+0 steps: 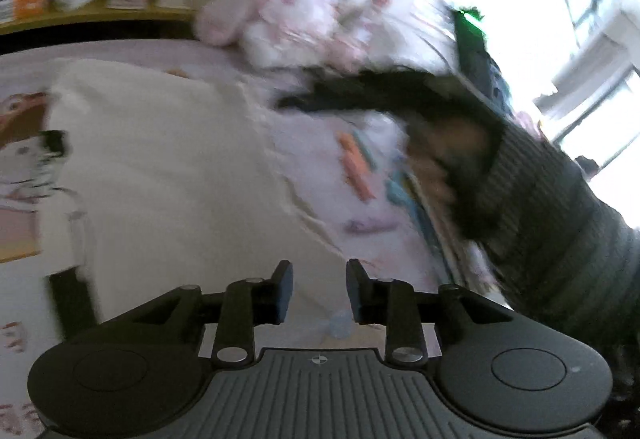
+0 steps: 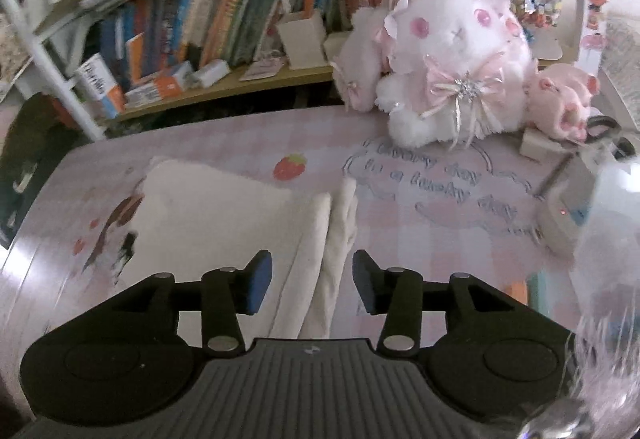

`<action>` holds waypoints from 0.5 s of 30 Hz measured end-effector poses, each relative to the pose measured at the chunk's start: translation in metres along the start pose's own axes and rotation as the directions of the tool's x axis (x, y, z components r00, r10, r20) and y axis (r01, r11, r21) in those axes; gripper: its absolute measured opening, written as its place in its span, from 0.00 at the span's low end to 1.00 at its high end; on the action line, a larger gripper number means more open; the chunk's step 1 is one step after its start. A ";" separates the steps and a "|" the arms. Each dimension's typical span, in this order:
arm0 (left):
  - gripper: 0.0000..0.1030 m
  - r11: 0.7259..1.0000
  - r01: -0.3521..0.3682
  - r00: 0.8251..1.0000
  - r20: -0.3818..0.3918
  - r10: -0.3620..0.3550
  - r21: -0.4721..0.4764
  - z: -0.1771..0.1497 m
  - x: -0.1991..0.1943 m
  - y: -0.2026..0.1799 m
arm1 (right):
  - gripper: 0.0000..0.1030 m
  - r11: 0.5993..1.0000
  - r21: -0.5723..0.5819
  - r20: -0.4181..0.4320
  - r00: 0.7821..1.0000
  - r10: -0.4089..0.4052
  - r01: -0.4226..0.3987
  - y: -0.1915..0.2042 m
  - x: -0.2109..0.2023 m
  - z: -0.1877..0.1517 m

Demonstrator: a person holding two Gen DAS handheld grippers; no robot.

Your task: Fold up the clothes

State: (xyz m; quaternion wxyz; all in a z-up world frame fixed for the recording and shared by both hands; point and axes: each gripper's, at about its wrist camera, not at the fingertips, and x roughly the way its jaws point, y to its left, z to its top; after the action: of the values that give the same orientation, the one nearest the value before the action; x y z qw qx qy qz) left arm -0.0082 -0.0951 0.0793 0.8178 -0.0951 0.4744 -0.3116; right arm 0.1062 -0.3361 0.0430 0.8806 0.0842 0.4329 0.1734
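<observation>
The matte black left gripper [image 1: 319, 289] and matching right gripper [image 2: 312, 281] have ribbed grey housings, round side discs, silver pivot screws and blue-faced pads. The person wears a dark ribbed knit sleeve [image 1: 560, 207].

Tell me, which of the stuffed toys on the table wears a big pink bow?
The large white plush rabbit, sitting upright with a sparkly pink bow on its chest. The smaller pink plush lying beside it has none.

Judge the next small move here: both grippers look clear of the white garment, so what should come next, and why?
Probably bring the right gripper down onto the loose sleeve edge and tuck it over the white garment. Both it and the left gripper are open and hold nothing, the body lies folded flat on the pink tablecloth, but that narrow strip sticks out beside it.
</observation>
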 end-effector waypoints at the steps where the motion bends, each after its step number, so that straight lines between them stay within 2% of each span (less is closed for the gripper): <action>1: 0.29 1.000 -0.020 1.000 0.013 0.020 -0.017 -0.001 -0.005 0.009 | 0.42 1.000 -0.001 -0.001 1.000 0.003 -0.003 0.003 -0.008 -0.008; 4: 0.34 0.994 -0.088 0.995 0.042 0.090 -0.061 -0.006 -0.020 0.036 | 0.42 1.000 -0.001 -0.007 1.000 -0.011 0.011 0.009 -0.033 -0.035; 7: 0.36 0.985 -0.149 0.987 0.052 0.154 -0.089 -0.014 -0.029 0.064 | 0.42 0.998 0.014 -0.016 0.998 -0.067 0.067 0.016 -0.051 -0.068; 11: 0.36 0.973 -0.186 0.981 0.029 0.191 -0.135 -0.025 -0.032 0.094 | 0.41 0.991 0.091 -0.043 0.995 -0.093 0.097 0.029 -0.064 -0.102; 15: 0.36 0.970 -0.186 0.982 -0.008 0.187 -0.155 -0.035 -0.025 0.112 | 0.41 0.985 0.125 -0.004 0.992 -0.124 0.123 0.051 -0.071 -0.116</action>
State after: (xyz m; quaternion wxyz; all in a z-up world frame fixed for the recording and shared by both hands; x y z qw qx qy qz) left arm 0.0006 0.0135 0.0282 0.8352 -0.1144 0.5012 -0.1953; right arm -0.0373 -0.3159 0.0396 0.8835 0.1124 0.4456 0.0909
